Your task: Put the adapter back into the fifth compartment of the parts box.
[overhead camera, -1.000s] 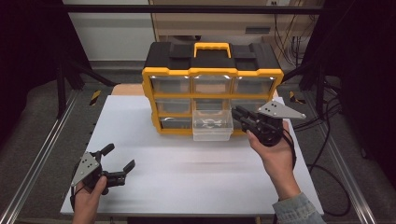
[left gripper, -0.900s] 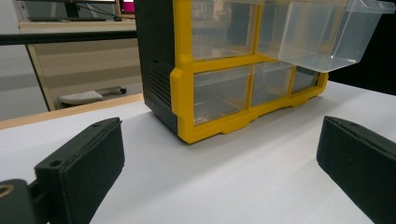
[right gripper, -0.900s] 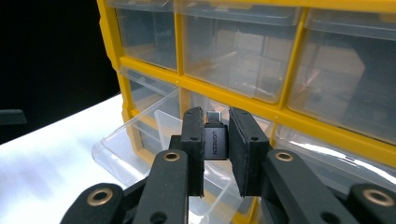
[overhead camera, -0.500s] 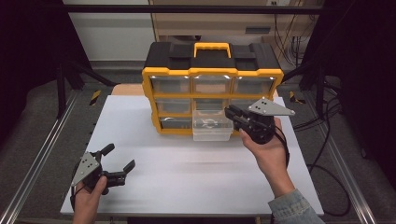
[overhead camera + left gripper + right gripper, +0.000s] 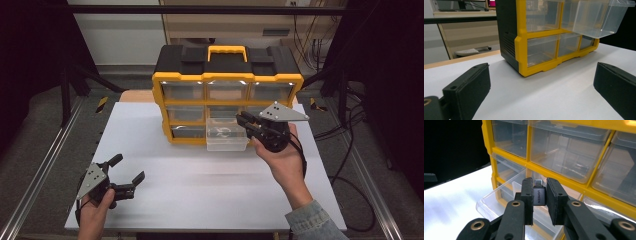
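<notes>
A yellow-and-black drawer organizer (image 5: 227, 95) stands at the back middle of the white table (image 5: 200, 190). Its bottom middle clear drawer (image 5: 226, 136) is pulled out. My right gripper (image 5: 242, 120) hovers at the drawer's right edge, shut on a small black USB adapter (image 5: 539, 196) whose metal plug points at the organizer. In the right gripper view the open drawer (image 5: 496, 200) lies just below and beyond the right gripper (image 5: 539, 181). My left gripper (image 5: 128, 168) rests open near the front left of the table, holding nothing. In the left gripper view the left gripper (image 5: 541, 72) faces the organizer (image 5: 536, 50) and the pulled-out drawer (image 5: 599, 17).
Metal frame rails (image 5: 40, 170) run along both sides of the table. Cables (image 5: 345, 165) hang at the right. A wooden bench (image 5: 461, 30) stands behind the table in the left gripper view.
My right gripper has carried the adapter leftward and slightly forward, from beside the organizer to the edge of the open drawer. The left gripper has stayed put.
</notes>
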Demonstrator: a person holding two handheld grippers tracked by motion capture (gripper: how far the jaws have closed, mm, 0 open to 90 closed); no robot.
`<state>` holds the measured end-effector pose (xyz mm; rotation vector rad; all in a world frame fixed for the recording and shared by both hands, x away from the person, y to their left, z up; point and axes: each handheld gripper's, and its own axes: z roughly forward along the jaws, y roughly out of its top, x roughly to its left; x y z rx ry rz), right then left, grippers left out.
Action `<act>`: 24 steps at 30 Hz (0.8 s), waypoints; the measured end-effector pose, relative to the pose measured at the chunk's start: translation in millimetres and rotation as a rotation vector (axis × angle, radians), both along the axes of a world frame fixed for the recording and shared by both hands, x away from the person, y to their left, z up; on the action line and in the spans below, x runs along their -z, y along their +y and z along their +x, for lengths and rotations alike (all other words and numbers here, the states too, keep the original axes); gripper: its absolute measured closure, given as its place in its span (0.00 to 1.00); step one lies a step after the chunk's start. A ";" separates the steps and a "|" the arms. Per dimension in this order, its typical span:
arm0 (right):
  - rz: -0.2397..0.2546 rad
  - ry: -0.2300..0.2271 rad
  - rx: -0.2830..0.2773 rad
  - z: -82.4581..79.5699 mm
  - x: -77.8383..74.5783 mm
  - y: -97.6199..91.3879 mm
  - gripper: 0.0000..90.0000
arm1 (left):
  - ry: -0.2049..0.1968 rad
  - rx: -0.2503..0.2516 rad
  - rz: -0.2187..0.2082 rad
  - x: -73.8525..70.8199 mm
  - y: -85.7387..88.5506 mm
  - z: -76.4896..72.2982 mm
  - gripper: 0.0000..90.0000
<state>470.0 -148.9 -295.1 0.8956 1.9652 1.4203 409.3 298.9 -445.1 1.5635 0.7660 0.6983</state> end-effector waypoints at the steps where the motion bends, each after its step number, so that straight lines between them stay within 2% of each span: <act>1: -0.005 -0.002 -0.001 0.3 0.0 0.5 0.85 | 0.000 0.000 0.000 0.0 -0.1 0.0 0.01; 24: -0.025 0.023 -0.005 5.1 1.5 6.0 0.85 | 0.000 0.002 0.003 0.1 -0.5 0.0 0.01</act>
